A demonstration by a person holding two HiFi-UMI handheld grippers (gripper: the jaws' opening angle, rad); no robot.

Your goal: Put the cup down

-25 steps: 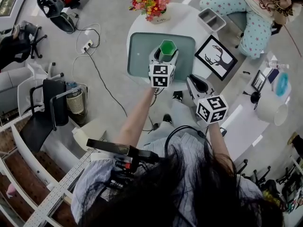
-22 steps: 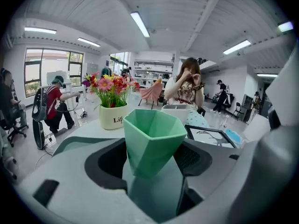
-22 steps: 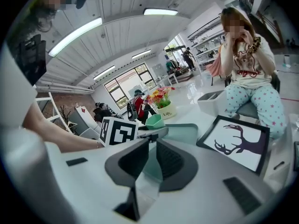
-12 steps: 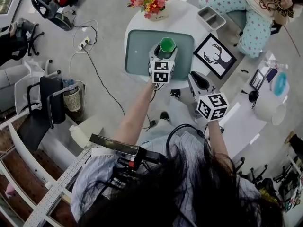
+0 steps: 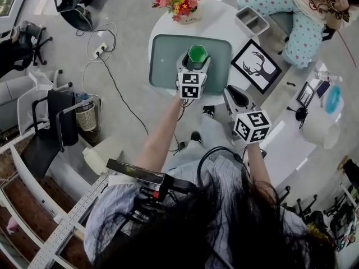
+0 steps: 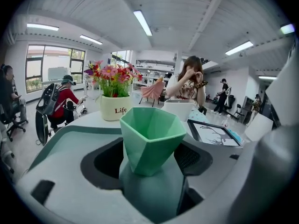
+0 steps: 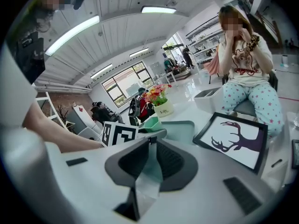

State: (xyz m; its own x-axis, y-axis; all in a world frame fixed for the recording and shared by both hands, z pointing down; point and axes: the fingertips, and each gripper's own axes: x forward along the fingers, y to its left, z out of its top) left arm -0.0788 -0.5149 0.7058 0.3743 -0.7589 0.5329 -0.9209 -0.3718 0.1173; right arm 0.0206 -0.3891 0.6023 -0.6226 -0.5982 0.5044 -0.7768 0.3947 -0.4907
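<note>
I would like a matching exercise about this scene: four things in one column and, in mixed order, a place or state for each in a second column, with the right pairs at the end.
Column 1
1. green cup
2. flower pot
3. deer picture
4. right gripper

Column 2
A. jaws together, nothing between them
B. between the jaws of the left gripper, over the green tray
C. at the far edge of the table, beyond the tray
D. flat on the table, to the right of the tray in the head view

Pairs: 1-B, 2-C, 3-D, 4-A
</note>
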